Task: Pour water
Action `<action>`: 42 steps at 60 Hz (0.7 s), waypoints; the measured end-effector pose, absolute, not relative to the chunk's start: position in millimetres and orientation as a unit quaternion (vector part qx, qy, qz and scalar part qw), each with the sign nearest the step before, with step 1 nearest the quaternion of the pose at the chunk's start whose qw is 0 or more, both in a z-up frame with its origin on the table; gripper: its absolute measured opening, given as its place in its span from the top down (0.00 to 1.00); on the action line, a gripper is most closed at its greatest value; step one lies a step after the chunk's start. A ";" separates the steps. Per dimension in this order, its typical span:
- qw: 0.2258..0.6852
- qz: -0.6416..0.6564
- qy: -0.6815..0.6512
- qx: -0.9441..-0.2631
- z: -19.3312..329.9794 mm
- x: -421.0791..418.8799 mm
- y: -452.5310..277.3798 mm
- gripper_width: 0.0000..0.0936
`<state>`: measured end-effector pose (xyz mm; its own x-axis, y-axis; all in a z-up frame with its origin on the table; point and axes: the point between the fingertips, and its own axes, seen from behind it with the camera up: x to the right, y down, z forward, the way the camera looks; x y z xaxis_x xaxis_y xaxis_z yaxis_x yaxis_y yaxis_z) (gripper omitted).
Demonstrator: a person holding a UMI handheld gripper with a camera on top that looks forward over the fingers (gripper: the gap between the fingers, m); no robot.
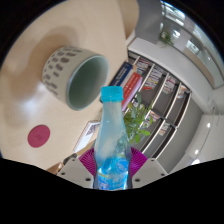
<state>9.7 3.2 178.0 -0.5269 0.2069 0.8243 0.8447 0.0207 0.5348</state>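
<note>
My gripper (112,168) is shut on a clear plastic water bottle (111,140) with a light blue cap (111,94); the magenta pads (91,160) press on its lower body from both sides. The view is tilted, and the bottle's cap points toward a pale green cup (76,74) with a dotted band. The cup stands on a beige table (30,100) beyond the fingers, its mouth turned toward me. The cap is on and sits just short of the cup's rim.
A dark pink round coaster (38,136) lies on the table near the cup. Beyond the table's edge are shelves with books and boxes (160,90) and a green plant (138,122).
</note>
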 end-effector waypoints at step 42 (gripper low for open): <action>0.644 -0.046 -0.057 -0.762 217.3 59.3 -9.0 0.56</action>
<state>59.3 -9.0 217.3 0.9894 0.0273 0.1428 0.1454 -0.1645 -0.9756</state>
